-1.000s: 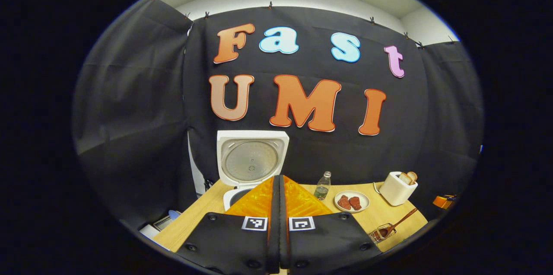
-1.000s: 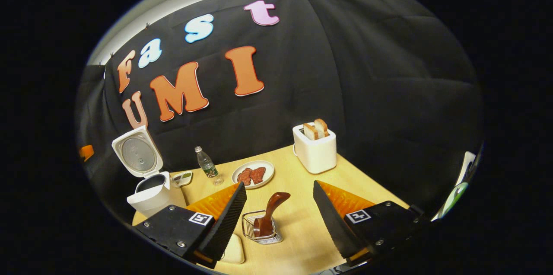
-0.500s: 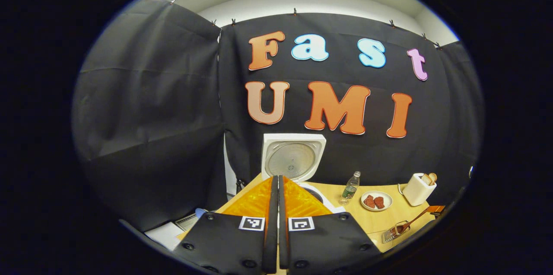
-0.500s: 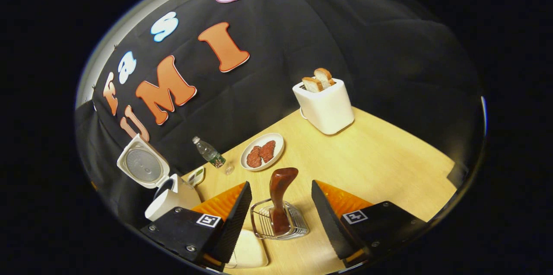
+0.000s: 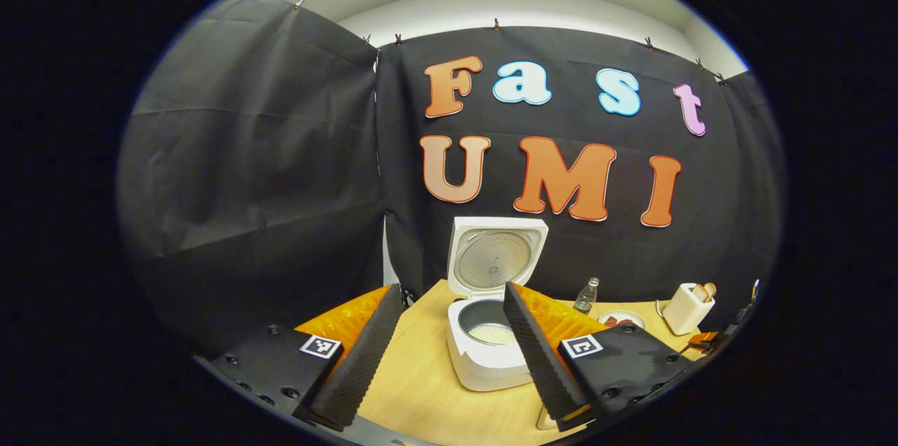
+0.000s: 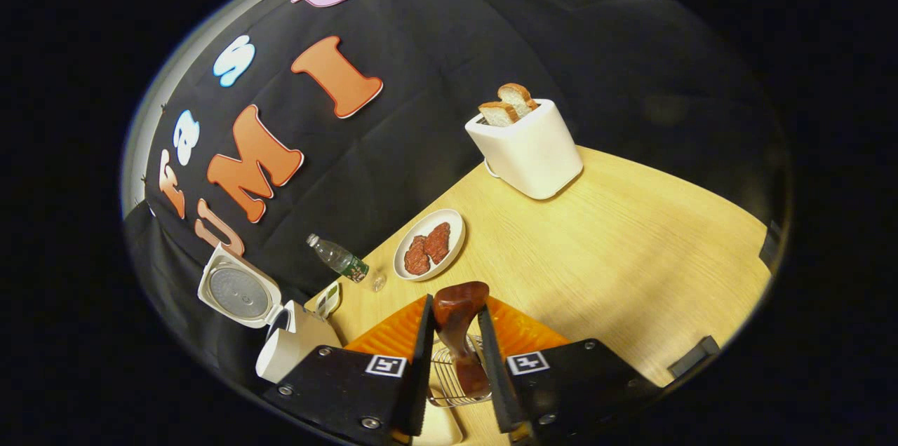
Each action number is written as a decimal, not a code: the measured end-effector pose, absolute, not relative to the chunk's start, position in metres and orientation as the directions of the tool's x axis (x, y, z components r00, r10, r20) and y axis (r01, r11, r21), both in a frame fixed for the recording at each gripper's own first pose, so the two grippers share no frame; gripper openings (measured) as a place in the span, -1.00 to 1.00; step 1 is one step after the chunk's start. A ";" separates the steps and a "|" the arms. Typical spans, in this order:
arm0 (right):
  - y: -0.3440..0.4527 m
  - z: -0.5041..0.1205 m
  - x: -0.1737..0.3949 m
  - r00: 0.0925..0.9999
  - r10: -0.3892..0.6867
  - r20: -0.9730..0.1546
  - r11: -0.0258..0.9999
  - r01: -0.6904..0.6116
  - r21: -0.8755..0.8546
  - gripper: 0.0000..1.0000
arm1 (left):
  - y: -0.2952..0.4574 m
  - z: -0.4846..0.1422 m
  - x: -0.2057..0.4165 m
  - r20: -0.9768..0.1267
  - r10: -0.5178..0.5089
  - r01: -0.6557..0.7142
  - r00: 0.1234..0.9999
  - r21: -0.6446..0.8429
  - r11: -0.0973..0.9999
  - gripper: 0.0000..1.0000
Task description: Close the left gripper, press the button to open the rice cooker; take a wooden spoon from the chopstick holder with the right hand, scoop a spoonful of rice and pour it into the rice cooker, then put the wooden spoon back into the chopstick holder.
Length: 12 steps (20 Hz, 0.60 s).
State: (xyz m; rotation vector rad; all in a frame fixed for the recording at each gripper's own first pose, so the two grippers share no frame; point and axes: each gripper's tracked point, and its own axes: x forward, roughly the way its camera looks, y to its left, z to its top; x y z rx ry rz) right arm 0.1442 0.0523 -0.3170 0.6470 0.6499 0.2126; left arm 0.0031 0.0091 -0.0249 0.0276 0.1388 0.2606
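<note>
pale wood, the table (image 6: 631, 235) spreads ahead of the right gripper's fingers and, in the left gripper view, under and between the left gripper's fingers. the white rice cooker (image 5: 491, 355) sits between the left gripper's (image 5: 452, 292) two fingers in the left gripper view, a little ahead of them, lid standing up and open, the dark inner pot showing something pale at its bottom. those fingers are spread wide with nothing between them but the cooker farther off. in the right gripper view the cooker stands far to the left of the fingers.

a white toaster (image 6: 526, 148) with two slices of bread in it stands well ahead of the right gripper's fingers, slightly right. a white plate (image 6: 452, 225) with two reddish pieces lies ahead of the fingertips, and a clear bottle (image 6: 337, 260) stands to its left.

the wire chopstick holder (image 6: 449, 379) sits just between the right gripper's (image 6: 452, 309) fingers. the wooden spoon (image 6: 459, 323) stands in it, handle up, and the two fingers have come together on that handle from both sides, pinching it near its top.
</note>
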 end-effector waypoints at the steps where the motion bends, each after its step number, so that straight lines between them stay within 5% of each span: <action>1: 0.054 -0.316 0.145 0.783 0.382 -0.491 0.780 0.012 0.626 -0.38 | 0.009 -0.026 0.003 -0.137 0.260 -0.257 0.956 0.045 0.965 0.92; 6: 0.063 -0.297 0.143 0.801 0.379 -0.464 0.779 -0.005 0.627 -0.64 | 0.014 -0.034 0.006 -0.156 0.250 -0.247 0.955 0.043 0.968 0.93; 12: 0.056 -0.238 0.127 0.852 0.327 -0.410 0.826 -0.047 0.562 -0.66 | 0.038 -0.027 0.019 -0.141 0.241 -0.236 0.960 0.054 0.970 0.89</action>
